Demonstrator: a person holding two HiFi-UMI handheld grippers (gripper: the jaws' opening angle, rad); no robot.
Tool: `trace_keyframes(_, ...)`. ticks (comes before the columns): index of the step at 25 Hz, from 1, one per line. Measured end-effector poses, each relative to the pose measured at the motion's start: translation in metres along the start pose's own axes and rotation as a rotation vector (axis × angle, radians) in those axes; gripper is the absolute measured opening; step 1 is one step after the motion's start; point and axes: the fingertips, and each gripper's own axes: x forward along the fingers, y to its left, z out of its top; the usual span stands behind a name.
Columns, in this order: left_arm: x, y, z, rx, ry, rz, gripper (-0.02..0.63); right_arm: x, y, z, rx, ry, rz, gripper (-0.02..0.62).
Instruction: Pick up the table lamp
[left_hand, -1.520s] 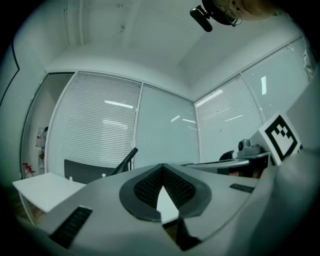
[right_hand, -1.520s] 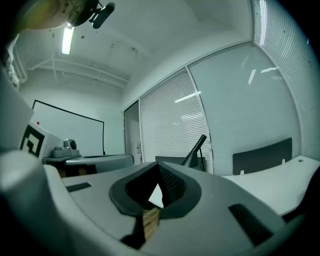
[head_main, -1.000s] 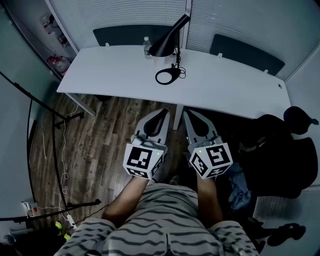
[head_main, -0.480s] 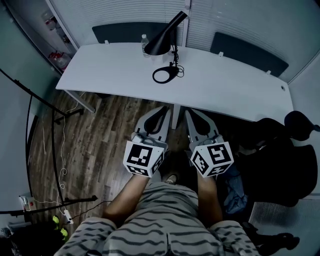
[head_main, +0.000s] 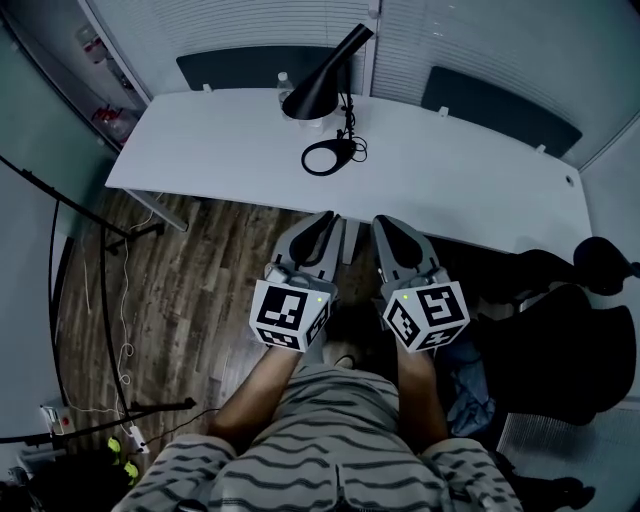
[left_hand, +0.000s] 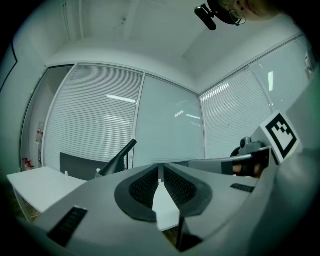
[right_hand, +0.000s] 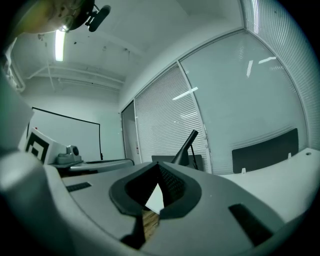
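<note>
The black table lamp (head_main: 318, 92) stands at the back middle of the white table (head_main: 200, 150), its cone shade tilted over its ring base (head_main: 326, 157). Both grippers are held side by side and level over the wood floor, short of the table's front edge and well away from the lamp. The jaws of my left gripper (head_main: 322, 228) are opening: a thin slit shows between the tips and nothing is in it. My right gripper (head_main: 386, 228) is shut and empty. The lamp (left_hand: 118, 159) shows far ahead in the left gripper view, and the lamp (right_hand: 186, 147) also in the right gripper view.
A clear bottle (head_main: 284, 84) stands just behind the lamp. Two dark chair backs (head_main: 240, 68) (head_main: 500, 104) rise beyond the table. A black office chair with dark things on it (head_main: 560, 330) is at the right. A thin stand and cables (head_main: 105, 290) are on the floor at the left.
Both grippers have moved forward together towards the table's front edge, and the table and lamp sit slightly closer in the head view. The lamp itself has not moved.
</note>
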Motion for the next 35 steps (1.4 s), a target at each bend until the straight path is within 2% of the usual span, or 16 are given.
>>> trace_keyframes(14, 0.104, 0.079, -0.003, -0.020, 0.028, -0.013, 0.040, 0.110, -0.055, 0.011, -0.003, 0.005, -0.035, 0.011)
trace_keyframes(28, 0.204, 0.151, 0.007, -0.044, 0.048, -0.107, 0.051, 0.216, -0.112, 0.027, -0.004, 0.024, -0.134, 0.011)
trace_keyframes(35, 0.233, 0.176, 0.004, -0.047, 0.065, -0.149, 0.051, 0.259, -0.129, 0.025, -0.004, 0.042, -0.170, 0.011)
